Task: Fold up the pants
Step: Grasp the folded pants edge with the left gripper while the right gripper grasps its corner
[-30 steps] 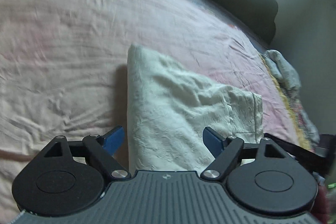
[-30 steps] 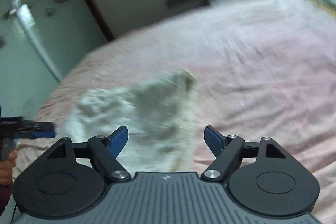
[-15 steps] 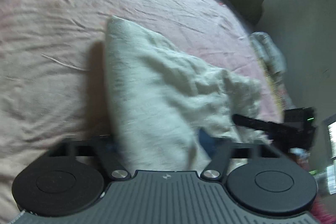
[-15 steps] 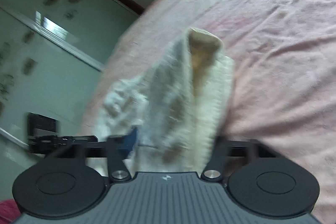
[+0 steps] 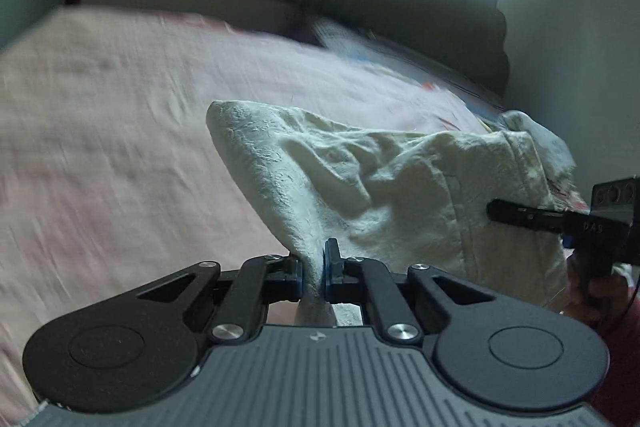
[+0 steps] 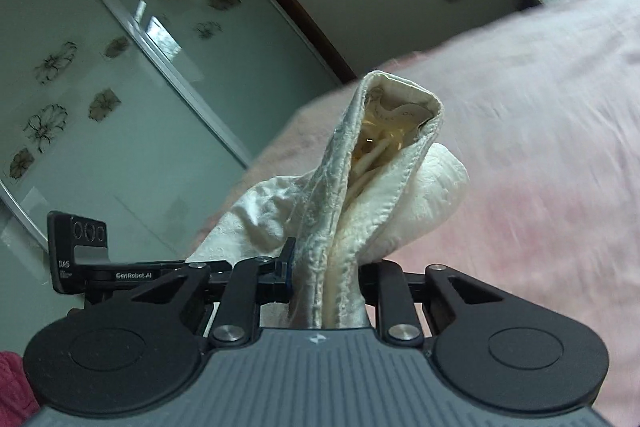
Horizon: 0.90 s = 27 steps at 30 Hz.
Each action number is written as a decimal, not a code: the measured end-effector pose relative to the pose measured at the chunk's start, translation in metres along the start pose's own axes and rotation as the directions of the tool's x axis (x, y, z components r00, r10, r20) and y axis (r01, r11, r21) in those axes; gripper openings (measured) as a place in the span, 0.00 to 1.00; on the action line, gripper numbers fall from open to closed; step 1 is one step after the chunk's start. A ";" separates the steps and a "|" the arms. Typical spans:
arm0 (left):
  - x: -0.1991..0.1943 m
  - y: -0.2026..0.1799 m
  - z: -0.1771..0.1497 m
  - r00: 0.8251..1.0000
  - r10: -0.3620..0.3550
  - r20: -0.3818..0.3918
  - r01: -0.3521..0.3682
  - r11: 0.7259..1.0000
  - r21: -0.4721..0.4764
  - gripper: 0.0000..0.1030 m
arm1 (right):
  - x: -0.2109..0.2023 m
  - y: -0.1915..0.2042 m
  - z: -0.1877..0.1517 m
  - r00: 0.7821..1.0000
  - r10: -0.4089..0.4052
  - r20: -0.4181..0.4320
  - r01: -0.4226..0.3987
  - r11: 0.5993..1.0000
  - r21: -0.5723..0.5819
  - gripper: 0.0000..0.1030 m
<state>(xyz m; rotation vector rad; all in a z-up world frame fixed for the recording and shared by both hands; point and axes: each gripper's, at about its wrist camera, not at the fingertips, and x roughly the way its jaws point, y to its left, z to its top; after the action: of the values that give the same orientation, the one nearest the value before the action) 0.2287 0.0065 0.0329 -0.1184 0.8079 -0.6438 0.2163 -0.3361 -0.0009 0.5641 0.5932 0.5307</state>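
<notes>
Pants (image 5: 392, 187), cream and folded, now hang lifted off the pink bed (image 5: 120, 147) where they lay flat a second ago. Left gripper (image 5: 314, 273), then wide, pinches an edge; right gripper (image 6: 326, 283) at 3 o'clock is closing its fingers on the waistband.

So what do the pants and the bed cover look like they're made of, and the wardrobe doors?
The pants: a cream woven cloth, likely cotton, matte, with a crinkled, embossed-looking texture and a stitched waistband.
The bed cover: thin pink woven fabric, matte and creased; blur hides the weave.
The wardrobe doors: probably frosted glass, pale green, faintly reflective, with printed flowers and a metal-looking strip.
</notes>
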 end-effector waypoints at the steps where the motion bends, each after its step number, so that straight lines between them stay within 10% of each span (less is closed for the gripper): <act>1: 0.005 0.006 0.012 1.000 0.022 0.004 -0.022 1.000 -0.002 0.08 | 0.011 -0.002 0.011 1.000 0.008 0.006 -0.008 1.000 -0.002 0.20; 12: 0.086 0.069 0.058 0.962 0.266 -0.057 -0.264 0.964 0.030 0.08 | 0.142 -0.037 0.059 0.993 -0.108 -0.048 0.106 0.994 -0.037 0.20; 27: 0.090 0.059 0.060 0.950 0.309 -0.036 -0.303 0.946 0.113 0.08 | 0.150 -0.057 0.055 0.992 -0.119 -0.050 0.121 0.992 0.036 0.20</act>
<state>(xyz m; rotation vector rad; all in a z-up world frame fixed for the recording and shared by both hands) 0.3464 -0.0063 -0.0026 0.1213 0.8210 -0.3950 0.3753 -0.3051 -0.0533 0.5496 0.6793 0.4205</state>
